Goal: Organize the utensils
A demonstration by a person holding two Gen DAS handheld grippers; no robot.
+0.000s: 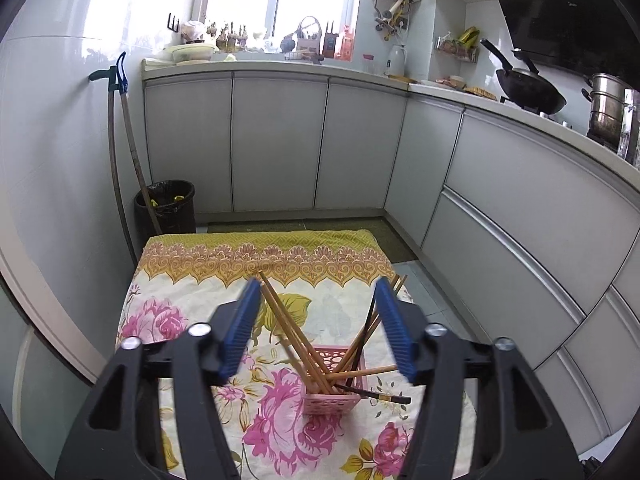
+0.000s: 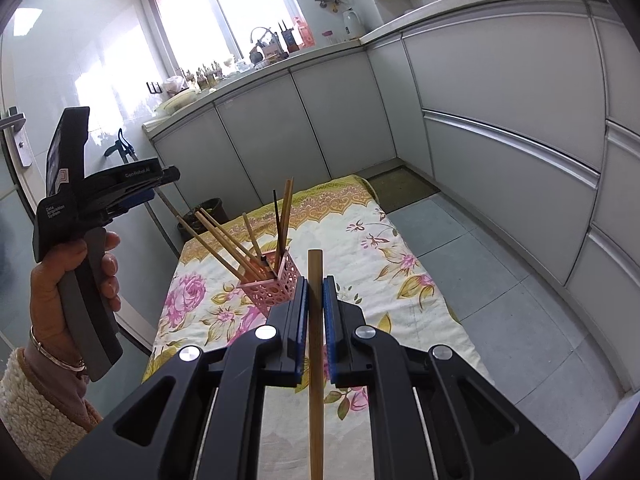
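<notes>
A pink perforated basket (image 1: 334,398) (image 2: 272,284) stands on the flowered cloth (image 1: 180,320) and holds several wooden and black chopsticks (image 1: 292,328) (image 2: 224,240) that fan outward. One black chopstick (image 1: 380,395) pokes out low to the right, almost flat. My left gripper (image 1: 318,284) is open above and behind the basket, with its blue pads either side of the fanned chopstick tips and not pressing on them. In the right wrist view a hand holds this left gripper (image 2: 160,184) up at the left. My right gripper (image 2: 316,280) is shut on one upright wooden chopstick (image 2: 315,356), just right of the basket.
A black bin (image 1: 166,208) and two long handles (image 1: 120,160) stand in the corner beyond the table's far left edge. Grey cabinets (image 1: 280,140) run along the back and right. A wok (image 1: 532,88) and a pot (image 1: 606,108) sit on the counter. Tiled floor (image 2: 500,300) lies to the right.
</notes>
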